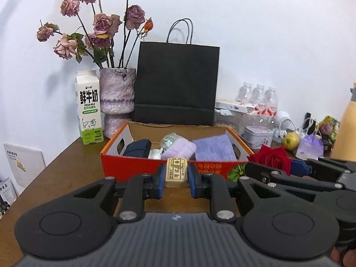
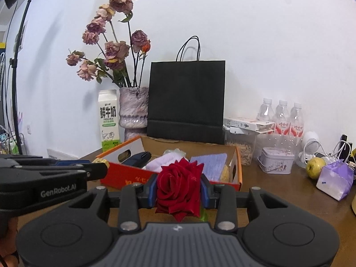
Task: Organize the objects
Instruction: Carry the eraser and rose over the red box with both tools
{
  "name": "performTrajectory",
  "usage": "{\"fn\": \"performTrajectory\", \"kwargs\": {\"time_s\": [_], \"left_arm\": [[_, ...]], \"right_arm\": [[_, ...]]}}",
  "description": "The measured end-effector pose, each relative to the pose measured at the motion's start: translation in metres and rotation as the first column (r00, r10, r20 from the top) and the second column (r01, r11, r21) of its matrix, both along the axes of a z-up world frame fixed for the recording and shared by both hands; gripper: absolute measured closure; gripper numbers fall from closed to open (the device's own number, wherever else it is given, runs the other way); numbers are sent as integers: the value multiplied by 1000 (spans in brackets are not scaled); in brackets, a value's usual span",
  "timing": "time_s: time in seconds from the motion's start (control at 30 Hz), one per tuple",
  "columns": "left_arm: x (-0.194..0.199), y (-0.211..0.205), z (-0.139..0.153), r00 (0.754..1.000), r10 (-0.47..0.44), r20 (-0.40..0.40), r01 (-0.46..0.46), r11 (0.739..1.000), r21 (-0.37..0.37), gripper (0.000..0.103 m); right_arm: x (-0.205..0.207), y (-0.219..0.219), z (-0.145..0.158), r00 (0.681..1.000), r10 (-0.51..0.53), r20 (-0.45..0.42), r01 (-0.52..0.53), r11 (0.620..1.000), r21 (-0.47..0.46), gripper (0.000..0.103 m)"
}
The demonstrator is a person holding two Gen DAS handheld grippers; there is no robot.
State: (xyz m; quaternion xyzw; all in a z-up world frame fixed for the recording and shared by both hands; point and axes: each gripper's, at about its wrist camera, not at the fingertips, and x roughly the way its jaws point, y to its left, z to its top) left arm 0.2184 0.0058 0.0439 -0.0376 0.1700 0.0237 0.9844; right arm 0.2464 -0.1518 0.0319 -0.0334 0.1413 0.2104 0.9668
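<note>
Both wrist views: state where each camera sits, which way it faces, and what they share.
Left wrist: on the left gripper, looking along its fingers at the orange box; it clamps a small eraser; right gripper at right edge.
Right wrist: on the right gripper, facing the same box; it clamps a red rose; left gripper at left edge.
Shared: black paper bag, milk carton, vase of dried roses, green apple.

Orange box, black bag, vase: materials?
Orange box: looks like printed cardboard, plain inside, cut handle holes. Black bag: matte paper by its sharp creases, thin cord handles. Vase: probably glazed ceramic or glass, mottled purple with glossy highlights.
</note>
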Motion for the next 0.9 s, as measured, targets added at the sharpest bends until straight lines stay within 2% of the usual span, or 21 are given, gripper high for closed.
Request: {"fn": "performTrajectory", "kwargs": {"time_s": [0.4,0.9], "left_arm": [[58,21,6,997,72,20,-71,995,-66,82],[134,33,1,995,98,11,-97,992,-75,82]], "right_arm": [[59,21,2,1000,-22,9,22,999,36,67],[136,40,-9,1000,-28,-8,29,999,19,67]]}}
